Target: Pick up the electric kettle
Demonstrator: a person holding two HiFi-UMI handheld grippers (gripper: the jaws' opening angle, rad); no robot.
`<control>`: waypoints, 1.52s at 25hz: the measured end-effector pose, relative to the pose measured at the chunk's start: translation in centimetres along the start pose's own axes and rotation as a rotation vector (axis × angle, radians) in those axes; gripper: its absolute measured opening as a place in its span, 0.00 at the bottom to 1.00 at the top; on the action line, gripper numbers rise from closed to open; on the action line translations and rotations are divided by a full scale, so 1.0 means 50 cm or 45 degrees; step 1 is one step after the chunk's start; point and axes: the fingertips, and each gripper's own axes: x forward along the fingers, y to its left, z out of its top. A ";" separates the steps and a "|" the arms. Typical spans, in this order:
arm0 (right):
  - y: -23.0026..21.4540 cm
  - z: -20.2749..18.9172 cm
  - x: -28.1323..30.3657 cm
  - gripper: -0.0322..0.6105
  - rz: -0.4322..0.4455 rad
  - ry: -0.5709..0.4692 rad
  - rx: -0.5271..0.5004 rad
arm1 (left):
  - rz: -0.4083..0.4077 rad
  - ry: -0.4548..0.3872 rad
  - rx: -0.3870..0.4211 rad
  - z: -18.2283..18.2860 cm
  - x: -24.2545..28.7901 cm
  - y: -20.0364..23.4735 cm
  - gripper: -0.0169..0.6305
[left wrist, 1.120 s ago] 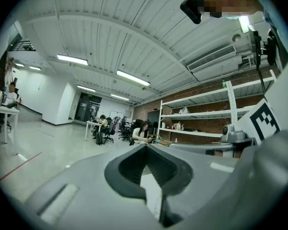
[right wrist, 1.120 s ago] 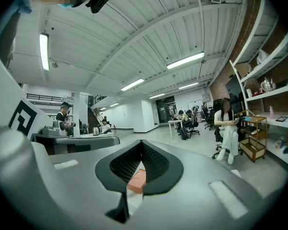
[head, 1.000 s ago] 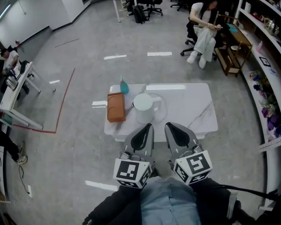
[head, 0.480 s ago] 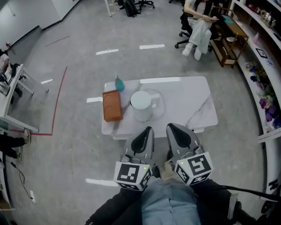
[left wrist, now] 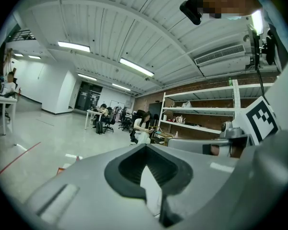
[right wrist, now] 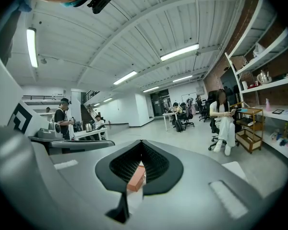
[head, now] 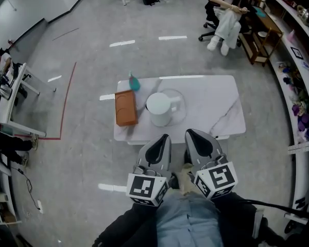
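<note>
The kettle [head: 158,108] is the main container here: one white, smooth cylinder with its flat lid shut, so what it holds cannot be seen. It stands left of centre on one low oblong table [head: 211,107] with a white, grey-veined marble-look top. A faint round outline circles the kettle, perhaps a clear dish or base, though the head view is too small to be sure. At the kettle's 9 o'clock, just beside it, lies one brown oblong tray [head: 125,107] with a raised rim; I cannot tell if anything is in it. At the kettle's 11 o'clock stands one small teal bottle [head: 134,82], near the tray's far end.

There are two grey grippers, each with a marker cube, at the table's 6 o'clock, apart from its edge. The left gripper [head: 164,140] has its jaws pressed together on nothing. The right gripper [head: 190,135] is likewise closed and empty, with its ribbed dark pads meeting.
</note>
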 end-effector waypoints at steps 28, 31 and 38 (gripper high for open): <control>-0.215 0.110 0.274 0.09 0.302 -0.058 -0.085 | 0.233 0.067 0.106 0.082 0.336 0.069 0.04; -0.205 0.123 0.285 0.09 0.331 -0.076 -0.090 | 0.266 0.035 0.116 0.098 0.326 0.081 0.04; -0.192 0.131 0.307 0.09 0.404 -0.071 -0.124 | 0.356 -0.008 0.082 0.108 0.316 0.109 0.04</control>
